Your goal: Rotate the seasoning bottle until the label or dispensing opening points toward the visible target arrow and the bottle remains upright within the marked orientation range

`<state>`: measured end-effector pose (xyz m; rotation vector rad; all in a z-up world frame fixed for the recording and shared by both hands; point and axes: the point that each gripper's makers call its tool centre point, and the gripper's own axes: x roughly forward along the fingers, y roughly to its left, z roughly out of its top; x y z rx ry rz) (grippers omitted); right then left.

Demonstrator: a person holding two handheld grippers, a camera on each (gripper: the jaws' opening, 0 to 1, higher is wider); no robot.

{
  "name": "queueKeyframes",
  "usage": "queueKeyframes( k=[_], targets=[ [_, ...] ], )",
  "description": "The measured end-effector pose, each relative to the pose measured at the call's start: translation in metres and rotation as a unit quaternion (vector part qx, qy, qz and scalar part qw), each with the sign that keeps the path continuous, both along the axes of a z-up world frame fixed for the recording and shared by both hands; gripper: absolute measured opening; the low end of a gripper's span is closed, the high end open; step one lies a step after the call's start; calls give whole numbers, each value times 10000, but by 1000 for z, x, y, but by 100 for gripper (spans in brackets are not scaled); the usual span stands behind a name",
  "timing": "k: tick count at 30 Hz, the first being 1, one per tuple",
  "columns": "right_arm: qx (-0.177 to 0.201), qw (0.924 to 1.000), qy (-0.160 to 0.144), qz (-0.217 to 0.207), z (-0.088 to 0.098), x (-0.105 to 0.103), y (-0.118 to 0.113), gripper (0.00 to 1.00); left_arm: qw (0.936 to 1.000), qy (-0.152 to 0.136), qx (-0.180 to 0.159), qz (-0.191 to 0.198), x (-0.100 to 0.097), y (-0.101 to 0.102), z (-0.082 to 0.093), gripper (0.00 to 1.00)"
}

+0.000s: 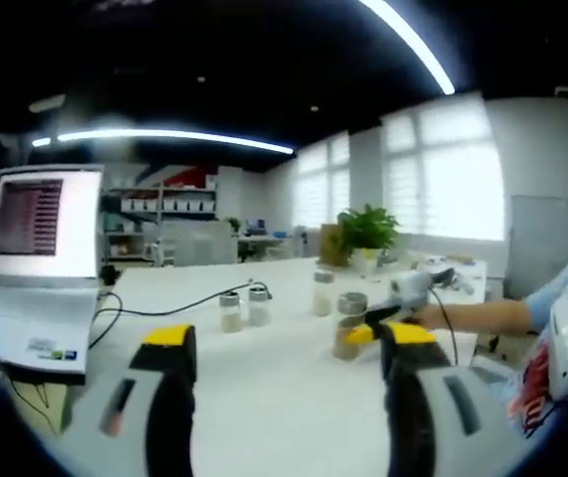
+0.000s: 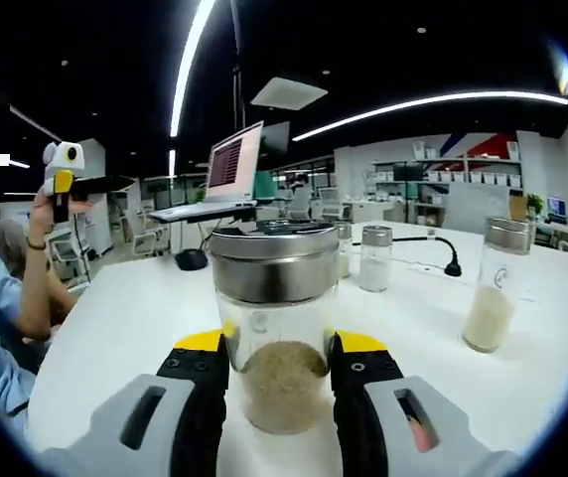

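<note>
My right tongs [image 2: 279, 363] grasp the bottle [image 2: 275, 323] low on its glass, one yellow-tipped jaw on each side, below the steel lid. It stands upright on the white table [image 2: 115, 318], with pale seasoning settled in the bottom. My left tongs [image 1: 284, 343] are released, jaws wide apart with nothing between them, held above the table and looking toward the same bottle [image 1: 348, 325], where my right tongs [image 1: 403, 303] show at it.

I can make out no arrow or marked range on the table, and no label on the glass, so I could turn it the wrong way or overshoot. The grip is low and the lid is heavy-looking, so I judge a quick twist could tip the bottle. Smooth glass may also slip in the jaws and stay put. Other bottles stand apart: one tall [image 2: 491, 288], one small [image 2: 374, 257] near a black cable [image 2: 433, 253].
</note>
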<state>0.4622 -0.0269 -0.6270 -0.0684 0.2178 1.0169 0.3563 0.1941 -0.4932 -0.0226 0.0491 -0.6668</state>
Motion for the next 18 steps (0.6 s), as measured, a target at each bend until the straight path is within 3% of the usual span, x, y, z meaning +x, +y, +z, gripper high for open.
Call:
queueKeyframes(
  k=[4, 7, 10, 18],
  targets=[
    [160, 9962, 30, 855, -1, -3, 4, 41, 10000, -3, 7, -31, -2, -2, 0, 80],
    [403, 9900, 227, 1335, -3, -8, 5, 41, 10000, 31, 64, -54, -2, -3, -2, 80],
    [364, 9840, 107, 1742, -4, -10, 6, 41, 10000, 30, 48, -66, -4, -3, -1, 80],
    [177, 9815, 92, 1905, -10, -12, 7, 41, 10000, 33, 11, 16, -3, 1, -1, 80]
  ],
)
